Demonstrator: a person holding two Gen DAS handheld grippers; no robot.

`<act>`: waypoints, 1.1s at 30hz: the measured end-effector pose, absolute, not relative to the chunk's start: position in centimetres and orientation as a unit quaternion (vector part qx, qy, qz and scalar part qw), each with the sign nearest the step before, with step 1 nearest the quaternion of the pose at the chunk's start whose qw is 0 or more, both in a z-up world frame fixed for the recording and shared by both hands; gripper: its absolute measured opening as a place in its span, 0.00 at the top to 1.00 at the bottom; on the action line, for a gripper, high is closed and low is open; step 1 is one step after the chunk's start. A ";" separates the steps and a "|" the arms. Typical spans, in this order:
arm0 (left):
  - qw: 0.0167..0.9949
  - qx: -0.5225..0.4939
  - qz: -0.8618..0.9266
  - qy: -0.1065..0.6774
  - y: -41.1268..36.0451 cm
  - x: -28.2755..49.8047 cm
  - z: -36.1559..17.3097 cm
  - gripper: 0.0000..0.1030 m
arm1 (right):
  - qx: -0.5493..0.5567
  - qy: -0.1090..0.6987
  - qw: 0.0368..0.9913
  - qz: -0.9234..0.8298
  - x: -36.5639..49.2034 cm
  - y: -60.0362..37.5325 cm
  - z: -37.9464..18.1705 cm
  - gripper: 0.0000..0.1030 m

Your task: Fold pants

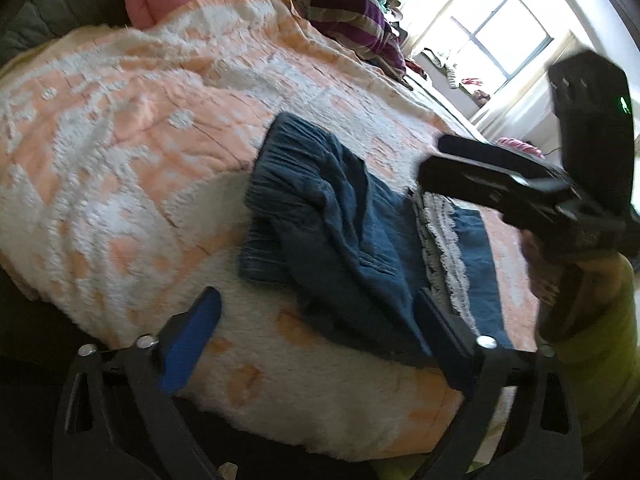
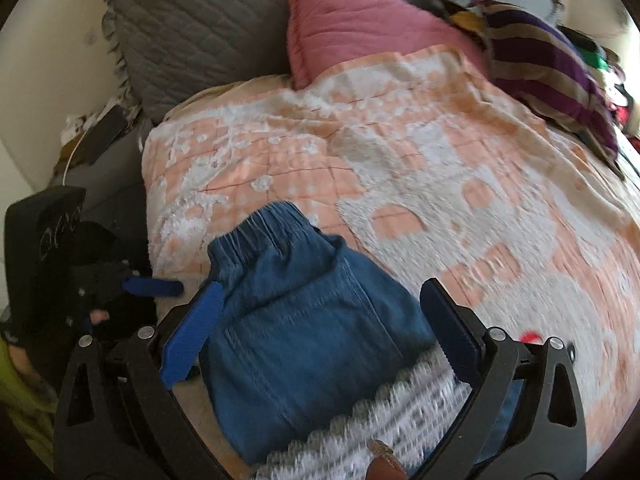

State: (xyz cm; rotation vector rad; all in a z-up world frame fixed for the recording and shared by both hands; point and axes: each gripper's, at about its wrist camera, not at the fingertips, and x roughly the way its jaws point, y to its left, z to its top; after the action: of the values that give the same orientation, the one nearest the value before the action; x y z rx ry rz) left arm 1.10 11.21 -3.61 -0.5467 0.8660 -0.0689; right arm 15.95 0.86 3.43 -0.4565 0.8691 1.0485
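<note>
Blue denim pants [image 1: 320, 220] with an elastic waistband and a white lace trim [image 1: 444, 240] lie folded over on the peach-and-white bedspread [image 1: 140, 140]. My left gripper [image 1: 316, 332] stands open at their near edge; its right finger lies over the cloth and its left finger over the bedspread. Neither pad presses on the cloth. The right gripper [image 1: 432, 160] hovers above the trim end. In the right wrist view the pants [image 2: 304, 328] and trim [image 2: 380, 420] lie under my open right gripper [image 2: 320, 336]. The left gripper's blue finger [image 2: 152, 286] shows left of the waistband.
A pink pillow [image 2: 360, 28], a grey quilted cushion [image 2: 192, 32] and a purple striped cloth [image 2: 552, 80] lie at the head of the bed. A bright window [image 1: 504, 40] is beyond it. A yellow-green sleeve [image 1: 600, 340] and a fingertip [image 2: 384, 464] show at the edges.
</note>
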 end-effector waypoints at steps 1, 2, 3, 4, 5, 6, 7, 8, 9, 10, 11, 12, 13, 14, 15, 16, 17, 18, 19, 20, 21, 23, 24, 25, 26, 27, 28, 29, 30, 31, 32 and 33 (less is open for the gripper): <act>0.867 -0.270 -0.039 0.417 11.2 1.2 -4.0 0.43 | -0.215 0.398 0.749 0.483 16.1 1.3 3.3 0.10; 0.864 -0.277 -0.044 0.419 11.1 1.3 -4.3 0.44 | -0.223 0.399 0.743 0.489 16.2 2.1 3.1 0.10; 0.861 -0.280 -0.047 0.422 11.1 1.4 -4.6 0.45 | -0.232 0.400 0.736 0.495 16.2 2.8 2.9 0.10; 0.860 -0.282 -0.049 0.423 11.1 1.4 -4.9 0.49 | -0.240 0.399 0.731 0.498 16.3 3.5 2.7 0.10; 0.859 -0.284 -0.052 0.423 11.1 1.5 -5.0 0.51 | -0.246 0.400 0.726 0.503 16.5 4.0 2.4 0.10; 0.858 -0.286 -0.055 0.423 11.1 1.5 -5.1 0.51 | -0.250 0.403 0.718 0.510 16.6 4.6 2.1 0.10; 0.858 -0.288 -0.056 0.422 11.1 1.5 -5.2 0.51 | -0.254 0.405 0.713 0.514 16.9 5.0 1.8 0.10; 0.857 -0.289 -0.057 0.422 11.2 1.5 -5.3 0.51 | -0.257 0.413 0.703 0.519 17.2 5.7 1.3 0.10; 0.857 -0.290 -0.059 0.422 11.2 1.5 -5.4 0.51 | -0.258 0.419 0.696 0.523 17.5 6.0 0.9 0.10; 0.857 -0.290 -0.059 0.422 11.2 1.5 -5.4 0.51 | -0.259 0.426 0.690 0.524 17.8 6.4 0.5 0.12; 0.857 -0.291 -0.060 0.422 11.2 1.5 -5.4 0.51 | -0.258 0.437 0.682 0.527 18.1 6.9 -0.1 0.14; 0.856 -0.292 -0.061 0.421 11.2 1.5 -5.5 0.51 | -0.257 0.443 0.675 0.531 18.3 7.2 -0.4 0.16; 0.856 -0.292 -0.061 0.421 11.2 1.5 -5.5 0.51 | -0.256 0.450 0.667 0.536 18.5 7.6 -0.8 0.16; 0.856 -0.293 -0.062 0.421 11.2 1.5 -5.5 0.51 | -0.254 0.455 0.661 0.540 18.6 7.9 -1.2 0.17; 0.856 -0.294 -0.063 0.420 11.3 1.4 -5.6 0.51 | -0.248 0.462 0.654 0.545 18.9 8.3 -1.6 0.18; 0.857 -0.293 -0.064 0.420 11.3 1.4 -5.5 0.51 | -0.244 0.468 0.648 0.549 19.1 8.5 -2.0 0.21; 0.857 -0.293 -0.065 0.420 11.3 1.4 -5.5 0.51 | -0.239 0.474 0.641 0.554 19.2 8.7 -2.3 0.26; 0.857 -0.294 -0.065 0.419 11.3 1.4 -5.6 0.51 | -0.232 0.480 0.631 0.563 19.2 8.8 -2.7 0.34; 0.856 -0.296 -0.066 0.418 11.3 1.4 -5.6 0.50 | -0.226 0.482 0.625 0.571 19.2 8.9 -3.1 0.36; 0.855 -0.300 -0.069 0.418 11.5 1.5 -5.6 0.49 | -0.222 0.479 0.624 0.576 19.1 8.8 -3.2 0.42; 0.854 -0.302 -0.071 0.416 11.5 1.4 -5.6 0.47 | -0.212 0.477 0.622 0.585 19.1 8.5 -3.0 0.51; 0.855 -0.301 -0.082 0.415 11.4 1.5 -5.5 0.39 | -0.194 0.471 0.626 0.591 19.2 7.7 -2.4 0.62; 0.856 -0.297 -0.087 0.414 11.3 1.6 -5.3 0.33 | -0.179 0.467 0.630 0.594 19.4 6.8 -1.8 0.69; 0.858 -0.291 -0.093 0.413 11.0 1.6 -5.0 0.27 | -0.166 0.464 0.635 0.596 19.6 6.0 -1.3 0.71; 0.860 -0.288 -0.094 0.410 10.9 1.6 -4.8 0.25 | -0.151 0.460 0.638 0.599 19.8 5.2 -0.7 0.74; 0.862 -0.286 -0.092 0.408 10.7 1.5 -4.6 0.21 | -0.133 0.452 0.644 0.603 19.9 3.9 0.1 0.74; 0.866 -0.281 -0.089 0.403 10.6 1.4 -4.2 0.16 | -0.121 0.445 0.647 0.607 20.0 3.0 0.7 0.74; 0.870 -0.277 -0.086 0.398 10.4 1.3 -3.8 0.14 | -0.110 0.437 0.651 0.611 20.1 2.0 1.3 0.74; 0.877 -0.270 -0.082 0.389 10.3 1.2 -3.3 0.13 | -0.096 0.427 0.656 0.615 20.1 0.6 2.2 0.74; 0.880 -0.267 -0.081 0.384 10.2 1.2 -3.0 0.12 | -0.087 0.419 0.660 0.617 20.1 -0.2 2.8 0.74; 0.884 -0.262 -0.078 0.380 10.0 1.2 -2.6 0.10 | -0.079 0.412 0.664 0.619 20.0 -1.3 3.3 0.74; 0.886 -0.258 -0.075 0.378 9.7 1.3 -2.4 0.06 | -0.069 0.406 0.670 0.618 20.0 -2.4 3.9 0.74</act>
State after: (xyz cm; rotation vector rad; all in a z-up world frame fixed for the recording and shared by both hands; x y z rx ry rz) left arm 1.27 9.72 -2.44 -0.5358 0.7869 -0.1559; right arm 20.04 -2.43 3.88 -0.1564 0.9148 1.3931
